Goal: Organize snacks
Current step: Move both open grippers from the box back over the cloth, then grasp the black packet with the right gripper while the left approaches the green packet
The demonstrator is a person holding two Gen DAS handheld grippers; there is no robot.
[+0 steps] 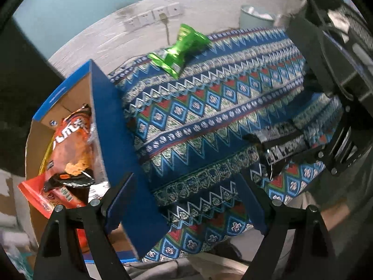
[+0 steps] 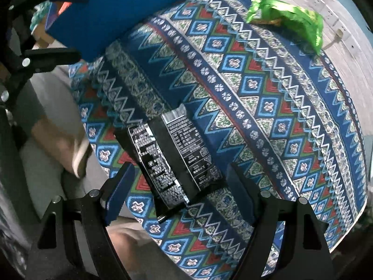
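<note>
Two snack packets lie on the patterned cloth point(image 2: 268, 107) that covers the table, and they are well apart: a crumpled green packet point(image 2: 291, 21) sits far off at about one o'clock from the right gripper point(image 2: 179, 193), close to the cloth's far edge, while a black packet point(image 2: 172, 154) with white print lies directly between that gripper's blue pads. The right gripper's jaws stand spread to either side of the black packet, and the pads do not press on it. The left gripper point(image 1: 184, 200) is likewise spread wide, with nothing pinched; its left pad sits against the blue outer wall of a cardboard box point(image 1: 109, 121), its right pad over the cloth. That box stands at about ten o'clock from the left gripper, at the edge of the cloth, and already holds an orange snack bag point(image 1: 70, 144) lying on other packets that are mostly hidden. From the left wrist view the green packet point(image 1: 179, 49) lies at twelve o'clock, with a row of wall sockets point(image 1: 151, 17) behind it, and a corner of the black packet point(image 1: 279, 147) shows at three o'clock below the other gripper.
</note>
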